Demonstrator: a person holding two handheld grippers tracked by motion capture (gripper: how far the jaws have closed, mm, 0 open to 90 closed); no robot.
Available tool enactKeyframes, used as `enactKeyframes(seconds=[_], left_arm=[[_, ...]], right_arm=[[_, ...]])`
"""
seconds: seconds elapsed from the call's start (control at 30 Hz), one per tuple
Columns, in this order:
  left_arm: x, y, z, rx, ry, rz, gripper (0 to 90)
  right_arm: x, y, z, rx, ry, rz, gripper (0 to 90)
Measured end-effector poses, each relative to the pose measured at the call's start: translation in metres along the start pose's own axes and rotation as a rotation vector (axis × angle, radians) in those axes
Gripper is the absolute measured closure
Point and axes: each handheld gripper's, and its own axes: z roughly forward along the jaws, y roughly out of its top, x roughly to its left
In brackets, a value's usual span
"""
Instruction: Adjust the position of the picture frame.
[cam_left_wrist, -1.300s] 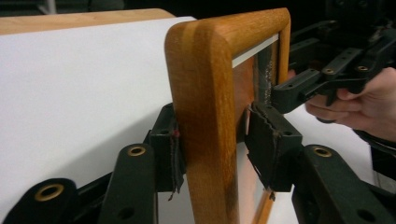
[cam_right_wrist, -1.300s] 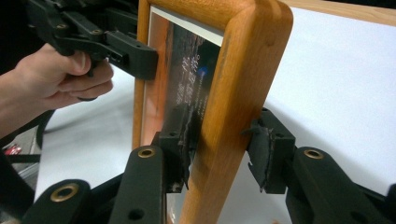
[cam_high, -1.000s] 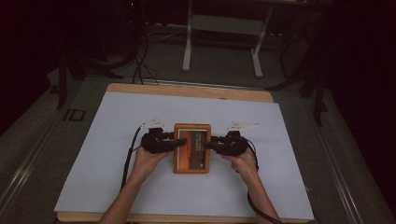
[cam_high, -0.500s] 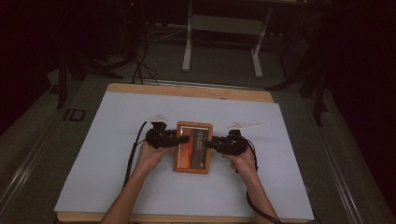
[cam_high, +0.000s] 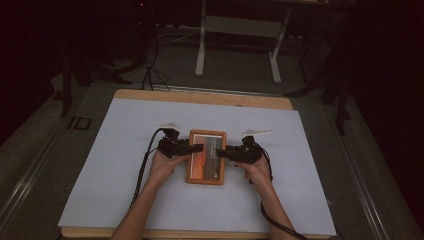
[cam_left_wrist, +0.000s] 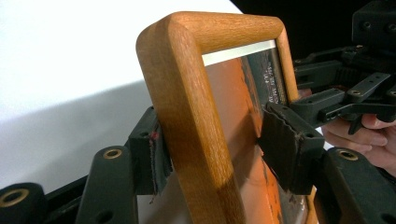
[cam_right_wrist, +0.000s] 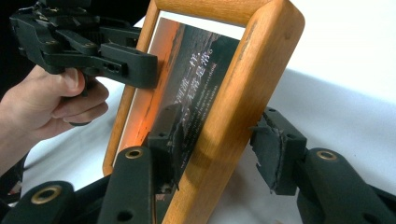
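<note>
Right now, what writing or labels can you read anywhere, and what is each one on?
"ID": pale letters on the floor left of the table.
Pale characters in upright columns on the dark print in the wooden frame: too blurred to read.
Small print at the picture's edge, left gripper view: too small to read.

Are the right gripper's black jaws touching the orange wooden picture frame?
Apart on the outer side: the right gripper view shows the right gripper astride the wooden picture frame, a white gap before its outer pad; its jaws were just opening.
</note>
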Motion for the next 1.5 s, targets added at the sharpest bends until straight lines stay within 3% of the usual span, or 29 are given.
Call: enactKeyframes(seconds=[0.33,0.53,0.67,0.73,0.9,0.93,1.17,1.5], left_arm=[[0.013,-0.005,0.011,0.02,-0.004,-0.053,40.5],[0.02,-0.008,0.016,0.058,0.009,-0.089,37.3],[0.02,-0.008,0.017,0.063,0.017,-0.087,36.0],[0.019,-0.007,0.016,0.065,0.026,-0.08,35.2],[0.014,-0.005,0.005,0.057,0.108,-0.023,37.8],[0.014,-0.005,0.005,0.057,0.108,-0.023,37.8],[0.003,-0.005,-0.011,0.035,0.181,0.055,40.4],[-0.017,-0.008,-0.038,-0.076,0.2,0.123,43.7]], right_arm=[[-0.013,-0.001,0.01,0.03,0.005,0.096,51.9],[-0.017,-0.001,0.016,0.063,-0.013,0.118,50.2],[-0.018,-0.003,0.017,0.068,-0.023,0.119,49.7],[-0.016,-0.002,0.017,0.072,-0.032,0.105,49.2],[-0.014,-0.002,0.012,0.07,-0.075,0.074,47.9],[-0.014,-0.002,0.012,0.07,-0.075,0.074,47.9],[-0.013,-0.002,0.0,0.028,-0.124,0.054,46.6],[-0.005,0.005,-0.01,0.003,-0.188,-0.016,48.5]])
